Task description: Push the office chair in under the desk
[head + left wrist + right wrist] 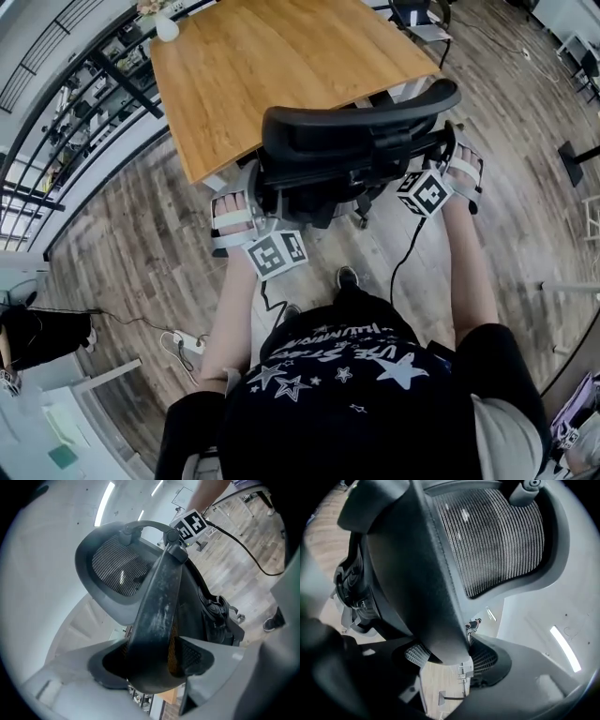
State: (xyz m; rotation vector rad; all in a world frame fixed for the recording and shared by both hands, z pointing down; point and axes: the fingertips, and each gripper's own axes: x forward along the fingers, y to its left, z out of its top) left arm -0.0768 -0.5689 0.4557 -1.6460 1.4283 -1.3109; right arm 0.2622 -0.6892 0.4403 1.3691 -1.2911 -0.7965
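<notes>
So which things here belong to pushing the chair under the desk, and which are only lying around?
For the job:
- office chair, its backrest edges clamped by the left claw and the right claw
- wooden desk

Just lying about:
- power strip
- white object at the desk's far corner
- another chair beyond the desk

You're in an open-plan office: wood-topped surface (272,66), black mesh-backed office chair (347,141) drawn up to it, plank floor (141,234). Power strip (192,342) and cables (122,322) underfoot. More chairs (417,14) beyond. Strip lights (104,503) overhead, black railing (84,84) at left.
</notes>
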